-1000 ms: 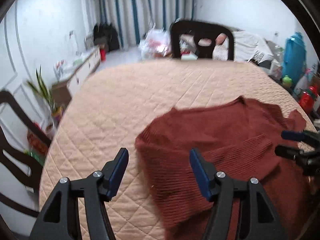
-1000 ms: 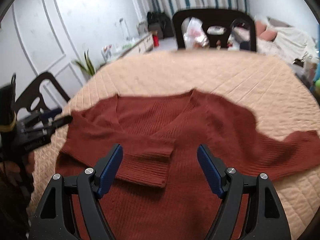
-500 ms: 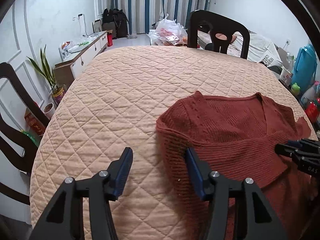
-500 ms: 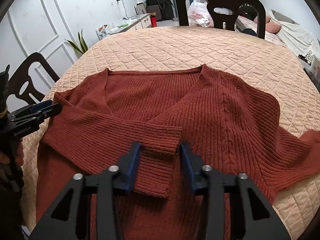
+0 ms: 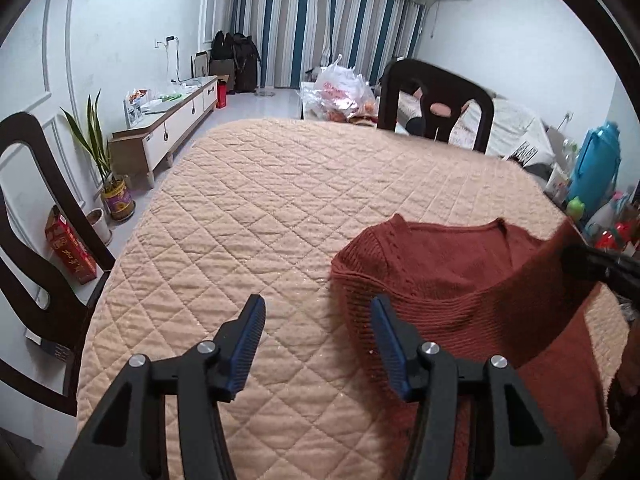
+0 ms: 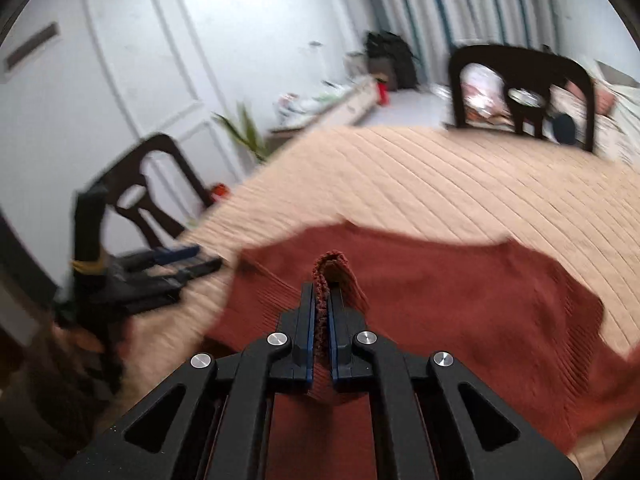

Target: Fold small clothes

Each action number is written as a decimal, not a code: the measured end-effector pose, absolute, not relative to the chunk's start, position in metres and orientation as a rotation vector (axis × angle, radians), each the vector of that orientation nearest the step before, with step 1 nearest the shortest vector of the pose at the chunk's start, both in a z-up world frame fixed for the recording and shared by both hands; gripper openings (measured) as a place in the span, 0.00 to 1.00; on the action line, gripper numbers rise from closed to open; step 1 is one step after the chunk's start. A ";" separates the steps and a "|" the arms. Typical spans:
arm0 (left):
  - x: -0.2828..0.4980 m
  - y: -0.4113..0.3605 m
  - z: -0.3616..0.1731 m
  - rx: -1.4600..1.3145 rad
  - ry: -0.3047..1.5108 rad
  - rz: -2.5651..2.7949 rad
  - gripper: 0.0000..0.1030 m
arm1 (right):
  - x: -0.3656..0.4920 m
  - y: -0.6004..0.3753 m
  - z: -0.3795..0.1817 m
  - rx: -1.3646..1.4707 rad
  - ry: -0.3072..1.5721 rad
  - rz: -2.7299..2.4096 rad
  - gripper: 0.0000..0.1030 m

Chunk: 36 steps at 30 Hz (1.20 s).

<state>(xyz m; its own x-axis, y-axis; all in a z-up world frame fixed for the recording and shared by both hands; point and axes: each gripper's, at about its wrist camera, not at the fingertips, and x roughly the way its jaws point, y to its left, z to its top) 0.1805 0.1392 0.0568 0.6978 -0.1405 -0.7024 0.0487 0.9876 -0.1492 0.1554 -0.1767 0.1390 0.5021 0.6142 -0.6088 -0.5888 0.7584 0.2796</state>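
Nearest in the right wrist view, the right claw is seen clenched on a bunched fold of the rust-red knitted sweater, its ribbed cuff standing up just beyond the blue pads. The jaws have just been closing, with the knit caught between them. The rest of the sweater is spread flat on the surface, which is covered by a peach quilted cloth; this view is blurred.

In the left wrist view, the left claw is held released above the surface, nothing between its pads. Its right pad is seen just at the sweater's left edge; whether it touches cannot be told. A strip of the sweater is drawn up taut toward the right claw at the frame's right edge.

Farther off, a dark chair is set at the far side of the surface, and striped curtains are hung along the back wall.
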 end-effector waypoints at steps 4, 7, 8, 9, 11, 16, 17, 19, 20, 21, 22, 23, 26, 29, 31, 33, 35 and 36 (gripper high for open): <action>0.167 0.152 0.060 -0.183 0.776 -0.120 0.63 | 0.151 -0.150 0.165 0.082 0.681 0.880 0.04; 0.158 0.159 0.060 -0.219 0.770 -0.134 0.64 | 0.146 -0.141 0.176 0.136 0.626 0.971 0.04; 0.155 0.161 0.060 -0.227 0.768 -0.131 0.64 | 0.146 -0.140 0.178 0.158 0.608 0.992 0.04; 0.152 0.161 0.061 -0.229 0.764 -0.127 0.64 | 0.147 -0.140 0.178 0.172 0.594 0.995 0.04; 0.146 0.163 0.062 -0.243 0.747 -0.139 0.66 | 0.152 -0.143 0.173 0.196 0.592 0.977 0.04; 0.145 0.154 0.063 -0.206 0.742 -0.146 0.72 | 0.191 -0.160 0.125 0.262 0.778 0.780 0.04; 0.146 0.151 0.063 -0.198 0.743 -0.150 0.72 | 0.199 -0.164 0.110 0.279 0.828 0.741 0.04; 0.150 0.141 0.065 -0.186 0.735 -0.177 0.72 | 0.207 -0.168 0.094 0.302 0.882 0.702 0.04; 0.152 0.137 0.066 -0.178 0.734 -0.185 0.72 | 0.209 -0.170 0.090 0.306 0.896 0.692 0.04; 0.156 0.132 0.065 -0.167 0.740 -0.187 0.72 | 0.210 -0.170 0.087 0.301 0.909 0.681 0.04; 0.161 0.127 0.063 -0.155 0.761 -0.192 0.72 | 0.212 -0.170 0.084 0.292 0.921 0.667 0.04; 0.166 0.123 0.059 -0.153 0.781 -0.199 0.72 | 0.209 -0.172 0.087 0.288 0.923 0.664 0.04; 0.173 0.111 0.050 -0.119 0.822 -0.204 0.72 | 0.208 -0.175 0.087 0.216 0.931 0.615 0.04; 0.178 0.105 0.037 -0.032 0.868 -0.119 0.72 | 0.201 -0.177 0.088 0.090 0.912 0.542 0.04; 0.180 0.109 0.030 -0.022 0.893 -0.065 0.72 | 0.200 -0.179 0.085 0.043 0.926 0.514 0.04; 0.180 0.117 0.027 -0.032 0.901 -0.033 0.72 | 0.200 -0.188 0.080 0.024 0.936 0.495 0.04; 0.180 0.121 0.025 -0.019 0.907 0.003 0.72 | 0.200 -0.190 0.076 -0.033 0.942 0.436 0.04; 0.180 0.123 0.023 -0.009 0.911 0.012 0.72 | 0.199 -0.192 0.076 -0.053 0.945 0.422 0.04</action>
<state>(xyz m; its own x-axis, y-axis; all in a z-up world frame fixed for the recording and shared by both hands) 0.1797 0.1230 0.0234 0.6129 0.0065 -0.7901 -0.0145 0.9999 -0.0030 0.1995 -0.1915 0.0764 0.5110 0.3276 -0.7947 -0.3732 0.9174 0.1383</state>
